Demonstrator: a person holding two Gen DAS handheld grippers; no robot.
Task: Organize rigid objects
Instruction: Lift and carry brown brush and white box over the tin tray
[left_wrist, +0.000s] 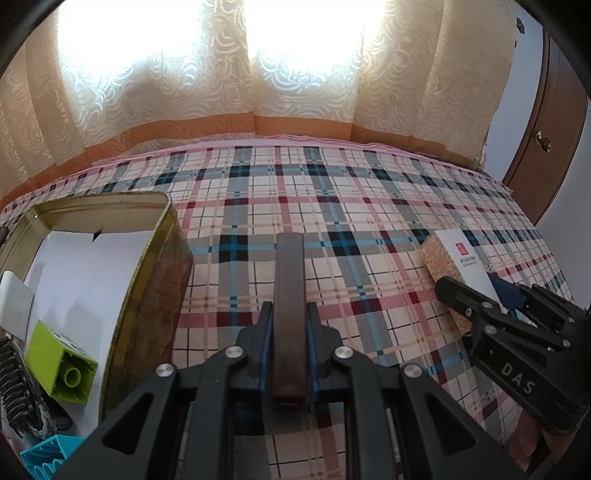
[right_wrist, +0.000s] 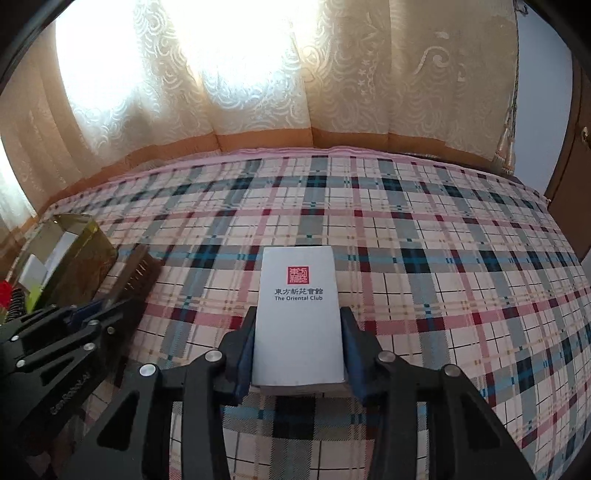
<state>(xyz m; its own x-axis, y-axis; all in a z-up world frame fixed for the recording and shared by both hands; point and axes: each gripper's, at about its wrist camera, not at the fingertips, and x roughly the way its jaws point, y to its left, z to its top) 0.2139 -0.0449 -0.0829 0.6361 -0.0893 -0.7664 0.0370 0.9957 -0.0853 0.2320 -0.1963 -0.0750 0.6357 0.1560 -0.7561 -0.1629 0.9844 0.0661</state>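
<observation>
My left fingers (left_wrist: 289, 325) pinch the near end of a dark brown bar (left_wrist: 290, 295), stiff and narrow, held just right of the open gold tin (left_wrist: 147, 266) that already holds a green block (left_wrist: 64, 363). My right fingers (right_wrist: 298, 347) clamp the long sides of a white card box (right_wrist: 298, 317), probably light, smooth and crushable. The plaid bed (right_wrist: 424, 266) beyond lies open; the tin's thin rim is the edge to clear.
</observation>
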